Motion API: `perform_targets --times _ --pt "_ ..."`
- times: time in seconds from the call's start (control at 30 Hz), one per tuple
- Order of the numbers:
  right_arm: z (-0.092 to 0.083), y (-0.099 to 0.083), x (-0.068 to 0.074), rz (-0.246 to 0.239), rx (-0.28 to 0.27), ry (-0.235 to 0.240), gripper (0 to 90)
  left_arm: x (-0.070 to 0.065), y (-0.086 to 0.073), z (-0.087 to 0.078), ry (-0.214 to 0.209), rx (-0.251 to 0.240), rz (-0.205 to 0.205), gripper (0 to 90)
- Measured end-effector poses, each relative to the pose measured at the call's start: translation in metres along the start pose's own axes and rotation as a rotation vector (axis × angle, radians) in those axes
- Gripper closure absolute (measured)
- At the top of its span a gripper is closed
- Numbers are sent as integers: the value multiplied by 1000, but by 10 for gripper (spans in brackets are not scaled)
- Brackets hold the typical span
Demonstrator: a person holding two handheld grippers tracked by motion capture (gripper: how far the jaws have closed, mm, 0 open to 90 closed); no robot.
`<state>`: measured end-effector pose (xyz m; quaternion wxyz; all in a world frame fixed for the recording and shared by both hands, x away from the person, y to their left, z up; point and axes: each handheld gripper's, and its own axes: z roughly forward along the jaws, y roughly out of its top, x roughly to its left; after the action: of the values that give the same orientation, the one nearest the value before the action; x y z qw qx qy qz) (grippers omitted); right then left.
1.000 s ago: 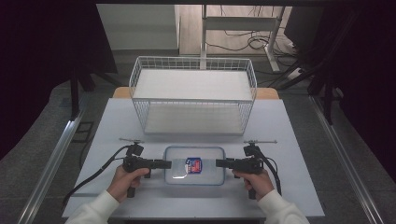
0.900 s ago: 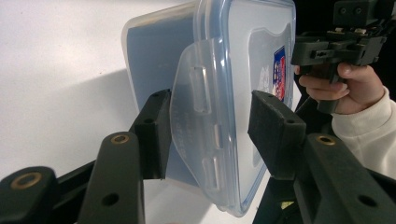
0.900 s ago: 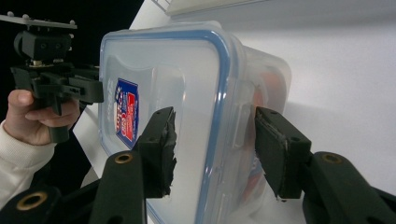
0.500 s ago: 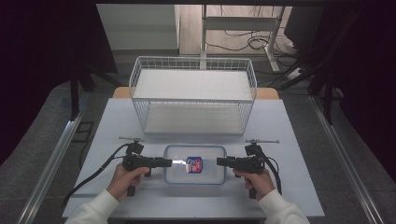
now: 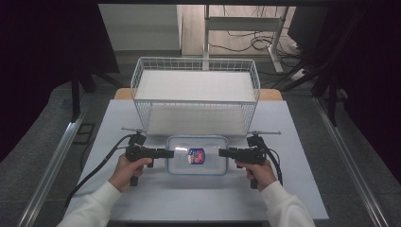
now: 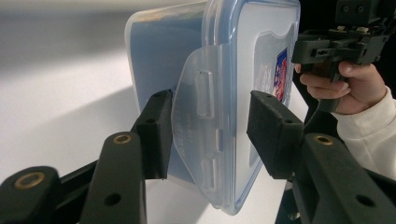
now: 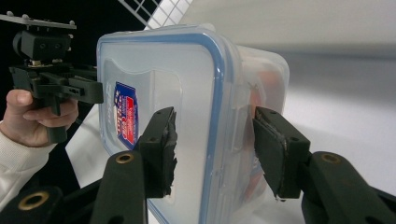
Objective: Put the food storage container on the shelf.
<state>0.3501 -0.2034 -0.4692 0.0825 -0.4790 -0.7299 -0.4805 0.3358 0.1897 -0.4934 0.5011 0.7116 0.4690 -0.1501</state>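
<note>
Straddling opposite short edges of the lidded box, L tool & R tool both apart, unclamped.

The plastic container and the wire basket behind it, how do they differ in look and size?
The plastic container has solid see-through walls, a blue-rimmed lid and a label; the wire basket is open white mesh with no lid. The container is smaller and flatter, the basket wider and taller. The container sits between the left gripper and right gripper; the basket stands untouched farther back. Both are rectangular and rest on the table.
</note>
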Motion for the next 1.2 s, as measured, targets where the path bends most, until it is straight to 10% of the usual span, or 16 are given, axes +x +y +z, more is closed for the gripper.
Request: perform_targets --times 0.6,1.2 --pt "25 62 -27 -38 -4 -1 496 31 51 8 18 -47 27 513" --pt "48 58 -44 8 -54 -54 455 53 50 25 51 -92 -56 485"
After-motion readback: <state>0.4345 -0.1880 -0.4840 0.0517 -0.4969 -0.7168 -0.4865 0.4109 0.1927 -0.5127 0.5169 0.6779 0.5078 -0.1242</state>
